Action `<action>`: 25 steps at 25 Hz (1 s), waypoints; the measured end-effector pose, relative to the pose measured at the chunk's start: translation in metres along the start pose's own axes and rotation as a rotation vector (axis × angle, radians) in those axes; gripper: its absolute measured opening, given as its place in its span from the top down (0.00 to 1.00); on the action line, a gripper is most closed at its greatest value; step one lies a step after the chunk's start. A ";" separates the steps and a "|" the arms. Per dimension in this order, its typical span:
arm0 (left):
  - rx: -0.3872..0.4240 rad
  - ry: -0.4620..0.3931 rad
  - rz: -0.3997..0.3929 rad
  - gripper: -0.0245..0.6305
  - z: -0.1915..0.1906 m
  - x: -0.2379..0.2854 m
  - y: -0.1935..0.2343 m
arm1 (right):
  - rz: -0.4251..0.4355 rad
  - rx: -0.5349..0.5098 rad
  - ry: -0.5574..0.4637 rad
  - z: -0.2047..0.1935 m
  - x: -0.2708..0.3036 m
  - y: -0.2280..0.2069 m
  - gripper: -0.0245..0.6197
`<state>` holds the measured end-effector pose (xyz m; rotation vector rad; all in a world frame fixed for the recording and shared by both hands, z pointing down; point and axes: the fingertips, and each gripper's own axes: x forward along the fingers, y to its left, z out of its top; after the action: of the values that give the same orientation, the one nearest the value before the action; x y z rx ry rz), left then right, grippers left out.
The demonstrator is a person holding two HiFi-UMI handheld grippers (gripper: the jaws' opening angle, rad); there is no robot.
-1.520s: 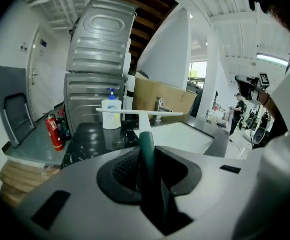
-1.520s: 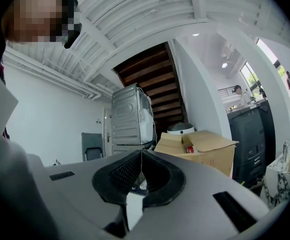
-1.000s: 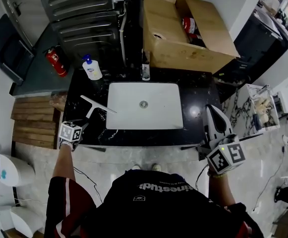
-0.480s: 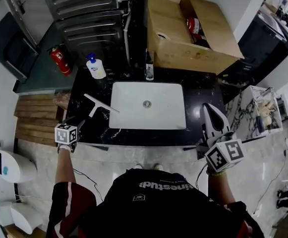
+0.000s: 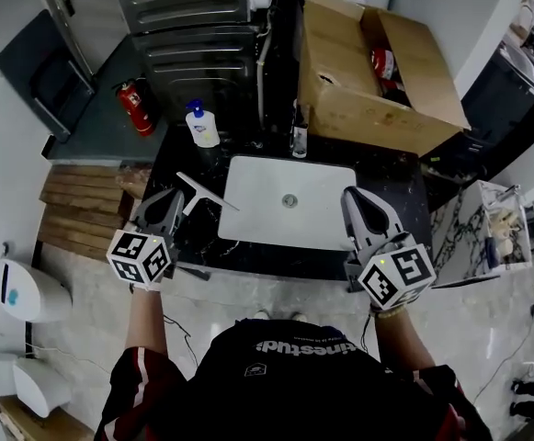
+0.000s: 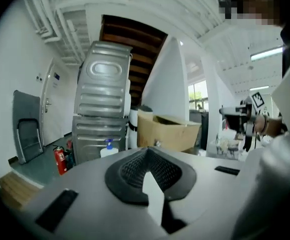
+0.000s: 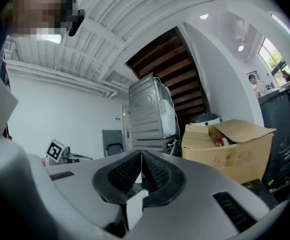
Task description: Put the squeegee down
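**Squeegee on the counter, both grippers empty**

Only the head view shows the slim white T-shaped squeegee point(image 5: 206, 191). It lies flat on the black counter point(image 5: 239, 145), just left of the white rectangular sink point(image 5: 257, 214). The left gripper point(image 5: 164, 200), its jaws closed on nothing, is near the squeegee, further left. The right gripper point(image 5: 358, 198), also closed and empty, is at the sink's right edge.

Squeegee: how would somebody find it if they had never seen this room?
Find the white sink set in the black counter. By the sink's left edge, on the counter, lies the squeegee. It is a thin white T shape lying flat, unlike the upright soap bottle with the blue pump standing behind it.
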<state>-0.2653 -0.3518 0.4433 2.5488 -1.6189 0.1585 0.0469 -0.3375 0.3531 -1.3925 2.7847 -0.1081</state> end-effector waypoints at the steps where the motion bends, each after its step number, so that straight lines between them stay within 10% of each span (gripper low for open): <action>1: -0.022 -0.052 -0.001 0.94 0.019 -0.001 -0.016 | 0.015 0.000 -0.007 0.002 0.003 0.006 0.90; 7: -0.042 -0.235 0.015 0.94 0.091 0.008 -0.094 | -0.030 0.020 -0.045 0.016 -0.011 -0.013 0.90; 16: 0.086 -0.292 -0.091 0.94 0.133 0.043 -0.170 | -0.144 0.024 -0.054 0.028 -0.045 -0.048 0.90; 25: 0.008 -0.292 -0.131 0.94 0.134 0.050 -0.178 | -0.163 0.016 -0.059 0.027 -0.057 -0.054 0.90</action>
<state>-0.0796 -0.3427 0.3111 2.7789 -1.5301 -0.2304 0.1254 -0.3255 0.3294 -1.5893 2.6151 -0.0910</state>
